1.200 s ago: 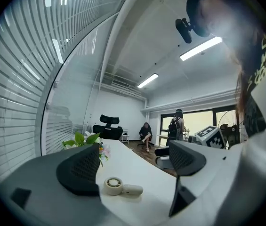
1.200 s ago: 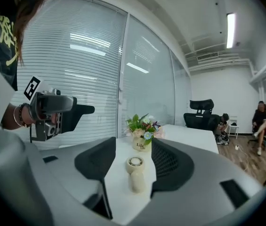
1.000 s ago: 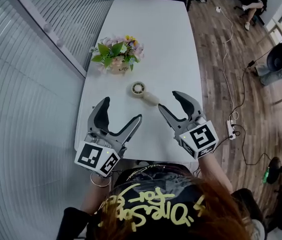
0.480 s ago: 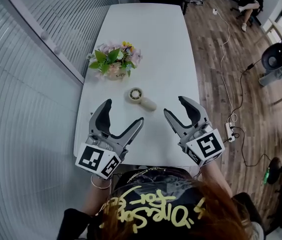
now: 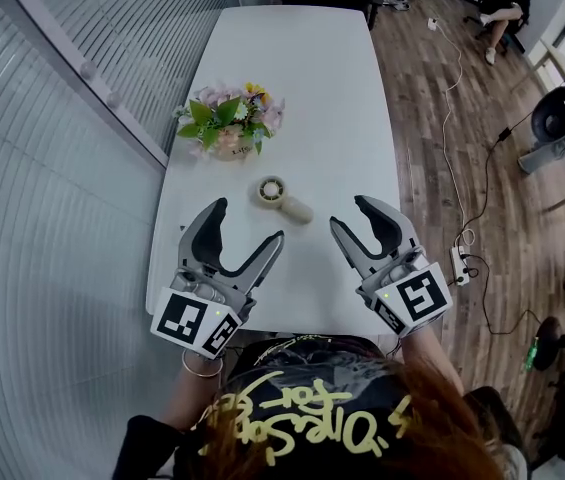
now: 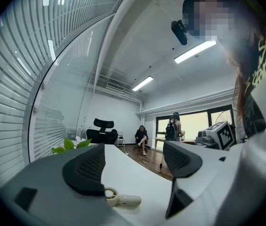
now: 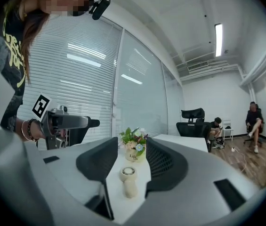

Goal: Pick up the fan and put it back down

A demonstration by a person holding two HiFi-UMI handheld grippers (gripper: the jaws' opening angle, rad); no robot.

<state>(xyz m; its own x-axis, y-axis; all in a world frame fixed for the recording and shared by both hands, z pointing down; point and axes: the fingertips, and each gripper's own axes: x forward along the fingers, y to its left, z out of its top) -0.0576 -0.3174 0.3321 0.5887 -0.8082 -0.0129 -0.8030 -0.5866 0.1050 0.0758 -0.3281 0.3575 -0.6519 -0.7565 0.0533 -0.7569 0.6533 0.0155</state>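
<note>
Fan: a small handheld one, lying flat on the white table. Its round head faces up and its handle points towards the person. It lies near the front edge, with a flower pot beyond it and well apart.

Right gripper: jaws apart and have just been closing a little, with nothing between the pads. Its own view frames the fan in the gap, handle end nearest, but the fan lies ahead of the tips and untouched.

Left gripper: jaws wide apart, also just closing slightly, and empty. The fan lies ahead of it and off to its right.

Step, as judged: the fan is down and not gripped. This is either before the pick or after the set-down; the layout does not settle which.

Next, if picking: move the right gripper forward, low and level, until the handle lies between the pads. Close on it, then lift straight up. The round handle may roll.
</note>
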